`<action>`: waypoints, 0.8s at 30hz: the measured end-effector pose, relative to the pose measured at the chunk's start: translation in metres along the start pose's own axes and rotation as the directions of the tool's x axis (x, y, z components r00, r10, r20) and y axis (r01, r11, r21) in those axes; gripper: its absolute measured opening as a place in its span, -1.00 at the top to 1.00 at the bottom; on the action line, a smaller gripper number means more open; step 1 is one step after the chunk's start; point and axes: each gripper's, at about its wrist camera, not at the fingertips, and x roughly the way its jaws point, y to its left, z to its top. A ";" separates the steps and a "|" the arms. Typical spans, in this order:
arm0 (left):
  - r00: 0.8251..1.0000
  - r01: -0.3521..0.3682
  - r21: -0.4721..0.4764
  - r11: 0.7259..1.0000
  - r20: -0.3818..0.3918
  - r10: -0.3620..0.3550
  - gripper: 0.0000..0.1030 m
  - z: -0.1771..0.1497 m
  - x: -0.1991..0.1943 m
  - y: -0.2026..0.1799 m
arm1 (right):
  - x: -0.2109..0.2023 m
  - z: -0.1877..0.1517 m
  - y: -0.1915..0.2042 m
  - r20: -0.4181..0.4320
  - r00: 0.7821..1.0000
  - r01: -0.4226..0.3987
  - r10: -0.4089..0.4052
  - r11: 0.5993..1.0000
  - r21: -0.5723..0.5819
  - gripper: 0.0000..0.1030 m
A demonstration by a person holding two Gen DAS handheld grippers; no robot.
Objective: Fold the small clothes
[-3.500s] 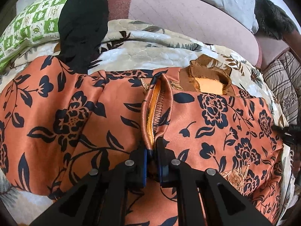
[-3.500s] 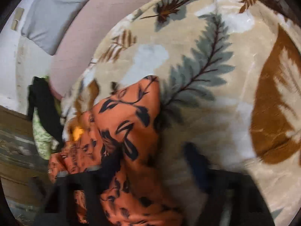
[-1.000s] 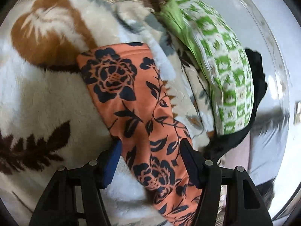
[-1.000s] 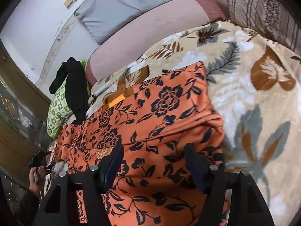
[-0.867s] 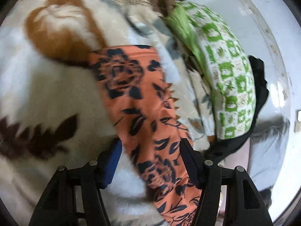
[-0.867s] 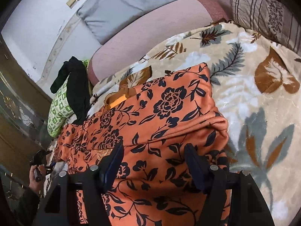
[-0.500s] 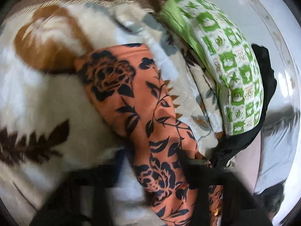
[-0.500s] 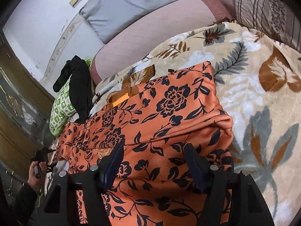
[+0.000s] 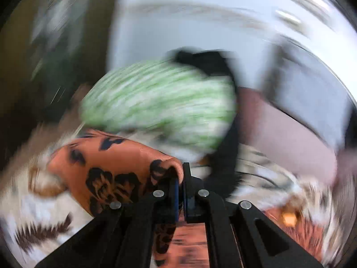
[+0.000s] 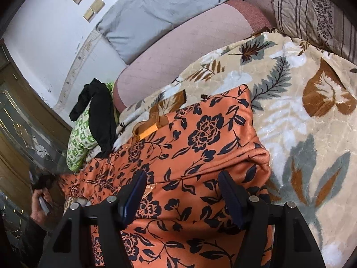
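Observation:
An orange garment with dark flowers [image 10: 200, 147] lies spread on a leaf-patterned blanket [image 10: 312, 116] on a sofa; its right sleeve is folded in. My right gripper [image 10: 185, 178] is open and hovers just above the garment's near part, holding nothing. In the blurred left wrist view my left gripper [image 9: 181, 172] is shut on a fold of the same orange garment [image 9: 107, 165] and holds it lifted off the blanket.
A green-and-white cushion [image 10: 80, 136] with a black cloth [image 10: 100, 116] over it sits at the garment's far left. A grey pillow [image 10: 160, 11] and a striped pillow [image 10: 312, 11] lean on the pink sofa back [image 10: 189, 51]. A wooden door [image 10: 15, 120] stands left.
My left gripper has closed on the garment's sleeve end and swung it up fast; that view is now blurred. My right gripper stays open and has barely moved.

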 end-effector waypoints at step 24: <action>0.945 0.160 0.313 0.936 -0.323 -0.054 -0.18 -0.139 0.041 -0.107 | 0.016 0.033 0.001 -0.046 0.995 -0.088 0.093 0.990 0.113 -0.44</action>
